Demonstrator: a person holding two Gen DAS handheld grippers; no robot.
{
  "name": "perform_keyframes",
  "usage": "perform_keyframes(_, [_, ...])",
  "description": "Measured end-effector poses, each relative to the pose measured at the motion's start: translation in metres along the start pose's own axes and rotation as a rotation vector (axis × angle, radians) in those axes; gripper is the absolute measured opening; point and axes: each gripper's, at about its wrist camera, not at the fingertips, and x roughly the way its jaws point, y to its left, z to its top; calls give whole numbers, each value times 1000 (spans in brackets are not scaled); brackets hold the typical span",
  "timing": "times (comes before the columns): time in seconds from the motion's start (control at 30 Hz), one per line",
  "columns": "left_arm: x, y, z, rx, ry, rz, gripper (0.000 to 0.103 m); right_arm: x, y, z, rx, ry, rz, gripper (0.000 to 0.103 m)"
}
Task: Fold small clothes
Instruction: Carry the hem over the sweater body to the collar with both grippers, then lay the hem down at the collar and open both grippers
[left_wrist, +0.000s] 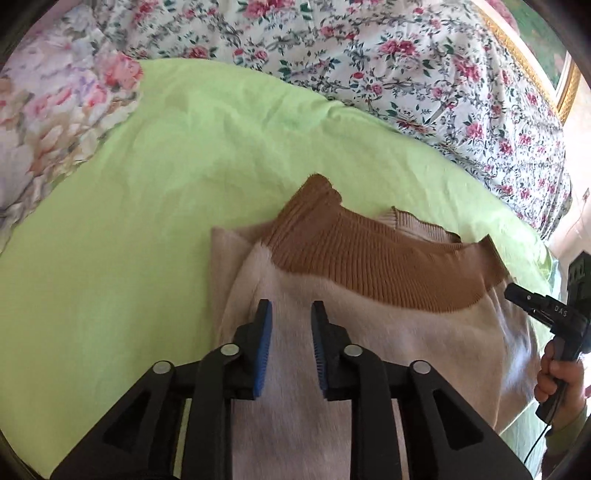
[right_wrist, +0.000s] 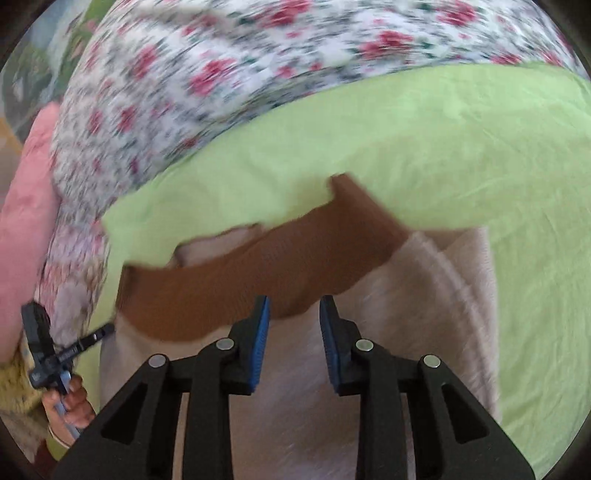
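Bedroom setting: lime-green sheet (left_wrist: 155, 192) spread as a flat folding surface. Nearest, left gripper (left_wrist: 291, 314) poised over the pale pink garment (left_wrist: 295, 369), blue pads part-spread, nothing pinched. Right gripper (right_wrist: 294, 308) likewise part-spread above the same cloth, pinching nothing, probably just after laying a fold. Farther on, brown ribbed band (left_wrist: 369, 258) doubled across the garment, mid-sheet. Small white lettering on the other handle at the frame edge, seemingly "DAS". Beyond, floral bedding (left_wrist: 406, 74) heaped aside.
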Motion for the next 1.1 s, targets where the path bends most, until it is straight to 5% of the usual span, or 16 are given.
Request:
perform_keyframes(0.17, [-5, -11, -4, 69, -43, 102, 50, 23, 53, 4, -132, 47, 24, 55])
perform_keyframes(0.4, [31, -12, 4, 149, 50, 139, 52, 79, 91, 3, -267, 188, -52, 60])
perform_keyframes(0.47, [39, -13, -2, 182, 64, 156, 42, 96, 97, -2, -304, 228, -86, 62])
perform_keyframes(0.5, [38, -16, -6, 207, 44, 155, 29, 99, 102, -4, -340, 210, -105, 58])
perform_keyframes(0.53, [38, -17, -8, 221, 35, 158, 16, 101, 105, -5, -362, 205, -120, 40])
perform_keyframes(0.6, [33, -18, -9, 233, 18, 164, 13, 100, 104, 0, -344, 198, -111, 8])
perform_keyframes(0.63, [31, -16, -7, 215, 4, 168, 12, 99, 104, 3, -328, 190, -100, 5])
perform_keyframes(0.8, [22, -4, 2, 159, -47, 194, 8, 86, 109, 26, -231, 63, -49, 4])
perform_keyframes(0.97, [33, 21, 4, 52, -26, 175, 9, 123, 100, 11, -174, 117, -59, 5])
perform_keyframes(1.1, [14, 24, 6, 20, -17, 169, 15, 96, 94, 8, -135, 80, -2, 19])
